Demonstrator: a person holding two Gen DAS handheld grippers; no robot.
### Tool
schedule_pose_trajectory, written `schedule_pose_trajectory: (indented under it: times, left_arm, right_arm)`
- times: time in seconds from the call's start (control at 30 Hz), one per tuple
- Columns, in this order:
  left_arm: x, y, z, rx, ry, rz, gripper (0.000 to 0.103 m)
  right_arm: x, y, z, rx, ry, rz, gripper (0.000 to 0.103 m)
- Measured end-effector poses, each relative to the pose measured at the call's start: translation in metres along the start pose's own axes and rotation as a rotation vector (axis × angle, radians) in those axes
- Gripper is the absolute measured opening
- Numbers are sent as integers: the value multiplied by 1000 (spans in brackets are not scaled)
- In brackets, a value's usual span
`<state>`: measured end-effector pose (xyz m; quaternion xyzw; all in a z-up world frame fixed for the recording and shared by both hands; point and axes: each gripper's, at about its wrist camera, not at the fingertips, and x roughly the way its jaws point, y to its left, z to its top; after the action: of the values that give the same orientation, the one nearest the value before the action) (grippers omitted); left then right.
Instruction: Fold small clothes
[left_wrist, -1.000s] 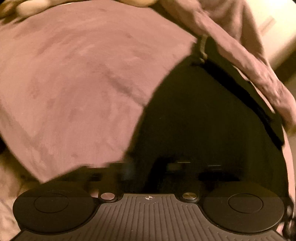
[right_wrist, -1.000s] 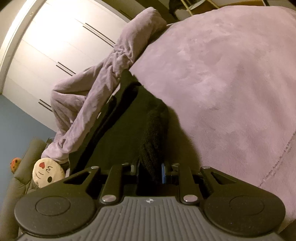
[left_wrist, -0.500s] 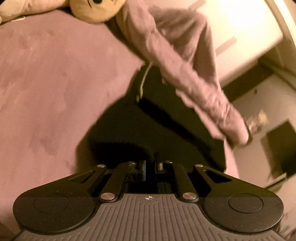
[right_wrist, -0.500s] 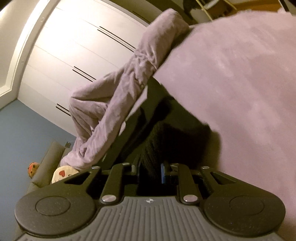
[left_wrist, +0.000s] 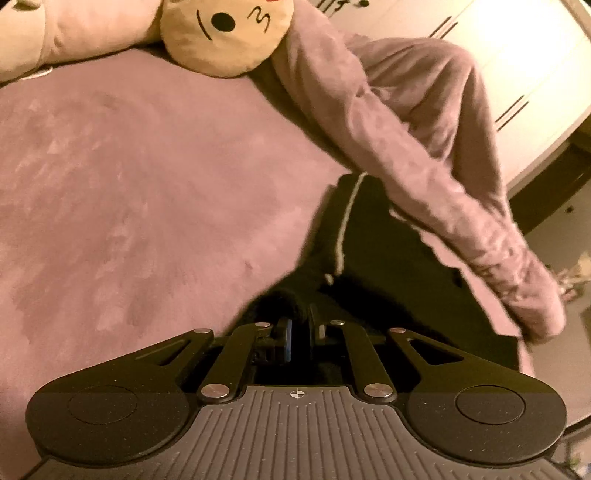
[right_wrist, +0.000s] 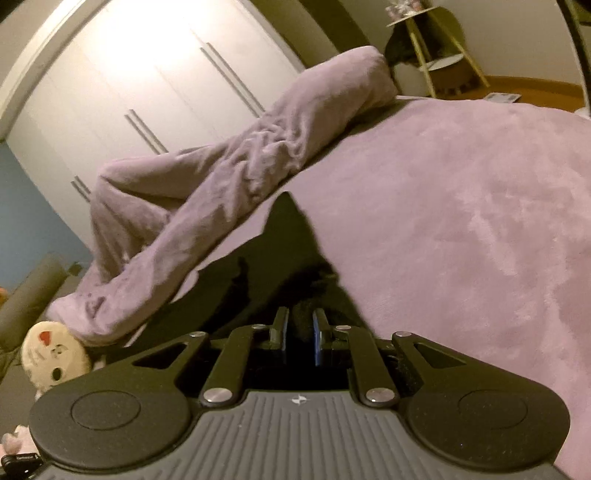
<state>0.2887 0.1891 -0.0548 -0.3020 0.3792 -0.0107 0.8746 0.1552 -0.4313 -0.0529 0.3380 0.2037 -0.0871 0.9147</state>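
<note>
A black garment (left_wrist: 373, 258) with a thin white stripe lies on the purple fleece blanket (left_wrist: 129, 192). My left gripper (left_wrist: 300, 325) is shut on a bunched edge of it, lifted off the bed. In the right wrist view the same black garment (right_wrist: 288, 251) hangs in a peak from my right gripper (right_wrist: 300, 325), which is shut on another edge of it. The garment's lower part is hidden behind both gripper bodies.
A rolled purple blanket (left_wrist: 424, 155) lies along the bed's far side, also in the right wrist view (right_wrist: 221, 184). A round plush face pillow (left_wrist: 225, 33) sits at the bed's head, also seen in the right wrist view (right_wrist: 51, 354). White wardrobe doors (right_wrist: 147, 85) stand behind.
Both grippers have risen and pulled back with the black garment, lifting it off the blanket. The left gripper closed on the cloth within the last second.
</note>
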Motion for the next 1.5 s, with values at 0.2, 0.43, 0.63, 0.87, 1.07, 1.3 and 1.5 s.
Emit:
schedule_pose_trajectory:
  times: [0.2, 0.43, 0.63, 0.87, 1.07, 1.3, 1.5]
  left_arm:
    - [-6, 5, 0, 63, -84, 108, 68]
    - [-20, 11, -22, 327, 3, -5, 90]
    - [-1, -5, -25, 448, 60, 23, 88]
    - [36, -29, -21, 539, 105, 58, 48]
    - [37, -36, -16, 585, 94, 80, 17]
    - [27, -41, -14, 601, 82, 25, 18]
    - [40, -45, -16, 607, 170, -39, 42]
  right_arm:
    - [-15, -21, 3, -85, -25, -59, 24]
    - [-12, 5, -17, -454, 106, -1, 61]
    - [14, 48, -34, -771, 192, 13, 66]
    - [39, 51, -31, -794, 266, 60, 38]
    - [45, 45, -28, -786, 273, 89, 12]
    - [54, 46, -26, -802, 288, 73, 18]
    - [62, 47, -24, -742, 298, 61, 20]
